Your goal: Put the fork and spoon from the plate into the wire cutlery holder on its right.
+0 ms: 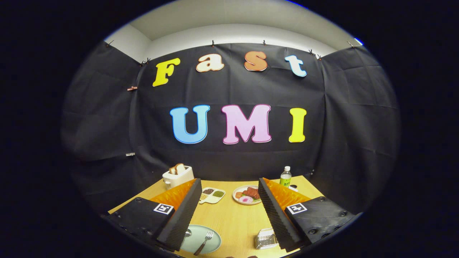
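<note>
**A:** What are you looking at from up there, biggest thing first?

**B:** I'm looking down along my tongs (229,215) at the wooden table (233,218). My fingers are standing wide apart, gripping nothing, with bare tabletop between them. I'm hovering high, well clear of everything.

**A:** And what's sitting on it?

**B:** At the far end a toaster (178,175) is holding slices of bread. Just below my fingers the pale green plate (200,243) is lying close to my left finger, which is covering part of it. Beyond the fingertips a plate of food (246,195) and a small divided tray (212,195) are sitting, with a bottle (285,177) behind them.

**A:** The cutlery holder?

**B:** The wire cutlery holder (265,239) is standing to the right of the green plate, tucked against my right finger. Then the fork (204,242) is lying on the plate, tines away from me, handle pointing back at me. The spoon (187,233) is peeking out beside my left finger, mostly hidden.

**A:** So how are you going about it?

**B:** Nothing is moved yet, I judge. I'm thinking of going down and left, keeping the fingers spread, straddling the fork's handle across its width, and pinching low so it isn't slipping on the glazed plate. Then I'm lifting it clear before swinging right.
</note>
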Action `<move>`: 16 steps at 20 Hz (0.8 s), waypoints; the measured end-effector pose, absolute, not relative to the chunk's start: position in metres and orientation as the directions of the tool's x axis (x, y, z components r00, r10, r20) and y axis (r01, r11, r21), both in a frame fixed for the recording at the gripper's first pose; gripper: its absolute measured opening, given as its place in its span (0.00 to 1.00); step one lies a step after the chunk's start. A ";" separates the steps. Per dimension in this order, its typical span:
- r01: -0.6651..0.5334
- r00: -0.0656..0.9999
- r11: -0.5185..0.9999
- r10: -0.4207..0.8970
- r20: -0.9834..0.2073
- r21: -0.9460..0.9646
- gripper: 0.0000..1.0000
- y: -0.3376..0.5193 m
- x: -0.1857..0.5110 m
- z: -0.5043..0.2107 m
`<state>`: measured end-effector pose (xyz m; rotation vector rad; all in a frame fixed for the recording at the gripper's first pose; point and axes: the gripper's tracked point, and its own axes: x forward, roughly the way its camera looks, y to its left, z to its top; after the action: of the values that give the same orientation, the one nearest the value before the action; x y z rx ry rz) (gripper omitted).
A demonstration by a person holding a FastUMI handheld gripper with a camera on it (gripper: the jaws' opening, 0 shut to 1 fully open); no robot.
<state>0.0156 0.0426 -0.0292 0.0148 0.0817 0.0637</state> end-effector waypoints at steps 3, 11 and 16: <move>-0.072 0.987 0.997 0.076 -0.144 0.035 0.98 0.054 0.020 -0.051; -0.034 0.849 0.991 0.097 -0.519 0.128 0.99 0.086 0.010 -0.191; 0.015 0.713 0.987 0.100 -0.694 0.158 0.97 0.107 -0.010 -0.270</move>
<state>-0.0097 0.1068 -0.2700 0.1564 0.7762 0.0471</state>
